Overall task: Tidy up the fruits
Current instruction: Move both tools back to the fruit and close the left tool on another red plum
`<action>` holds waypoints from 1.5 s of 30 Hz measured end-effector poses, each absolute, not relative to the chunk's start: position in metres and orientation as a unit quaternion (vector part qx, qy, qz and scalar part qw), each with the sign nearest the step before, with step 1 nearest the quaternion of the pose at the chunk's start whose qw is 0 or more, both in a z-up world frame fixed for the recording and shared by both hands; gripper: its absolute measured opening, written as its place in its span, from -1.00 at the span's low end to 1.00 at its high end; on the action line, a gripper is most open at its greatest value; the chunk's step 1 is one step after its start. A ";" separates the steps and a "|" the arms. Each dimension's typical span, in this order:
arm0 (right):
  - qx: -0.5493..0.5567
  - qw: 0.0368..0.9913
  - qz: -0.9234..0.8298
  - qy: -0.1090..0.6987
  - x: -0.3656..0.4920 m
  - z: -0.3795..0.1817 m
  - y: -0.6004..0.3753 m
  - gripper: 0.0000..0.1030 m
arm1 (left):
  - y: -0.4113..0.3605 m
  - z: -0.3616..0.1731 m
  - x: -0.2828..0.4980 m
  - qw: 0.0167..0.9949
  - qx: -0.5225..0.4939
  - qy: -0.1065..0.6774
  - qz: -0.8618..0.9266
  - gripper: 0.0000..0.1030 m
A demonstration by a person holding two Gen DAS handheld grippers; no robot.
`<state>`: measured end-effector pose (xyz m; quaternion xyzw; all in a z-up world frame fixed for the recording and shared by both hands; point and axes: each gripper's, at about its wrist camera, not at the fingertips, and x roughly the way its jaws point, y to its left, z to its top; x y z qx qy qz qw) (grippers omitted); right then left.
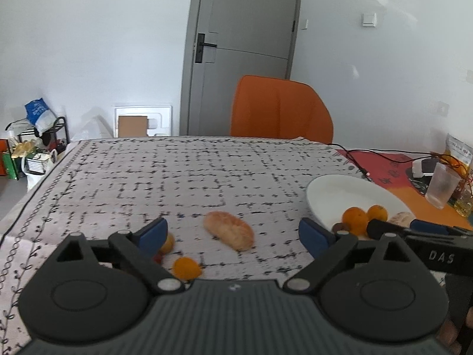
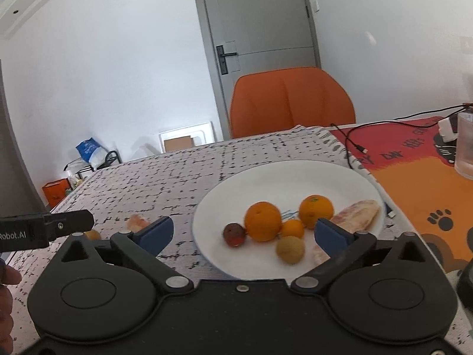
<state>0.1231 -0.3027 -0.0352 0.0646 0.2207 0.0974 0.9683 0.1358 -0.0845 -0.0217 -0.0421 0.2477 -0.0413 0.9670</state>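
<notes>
A white plate (image 2: 283,177) on the patterned tablecloth holds two oranges (image 2: 262,221), a small orange fruit (image 2: 292,228), a yellow round fruit (image 2: 290,249), a dark red fruit (image 2: 234,234) and pale peeled wedges (image 2: 359,214). My right gripper (image 2: 244,235) stands open over the plate's near side, nothing between its blue pads. My left gripper (image 1: 233,233) is open above the cloth. A peeled pomelo wedge (image 1: 229,234) lies between and beyond its fingers, untouched. A small orange fruit (image 1: 186,267) and another (image 1: 168,244) by a red bit lie near its left finger. The plate (image 1: 340,195) is to its right.
An orange chair (image 1: 280,111) stands at the table's far side before a grey door (image 1: 245,41). A red-orange mat (image 2: 419,165) on the right carries a clear cup (image 2: 465,148), a black cable (image 2: 354,145) and a charger. A rack with bags (image 1: 38,136) stands on the floor at left.
</notes>
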 end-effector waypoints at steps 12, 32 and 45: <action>0.054 0.962 0.146 0.226 0.119 -0.031 -0.277 1.00 | -0.045 -0.030 0.122 0.966 -0.052 0.252 -0.005 0.85; 0.025 0.949 0.202 0.239 0.121 -0.034 -0.235 1.00 | -0.010 -0.045 0.120 0.961 -0.072 0.268 0.010 0.91; 0.022 0.942 0.224 0.248 0.139 -0.038 -0.219 0.95 | 0.002 -0.057 0.137 0.954 -0.092 0.284 0.006 0.36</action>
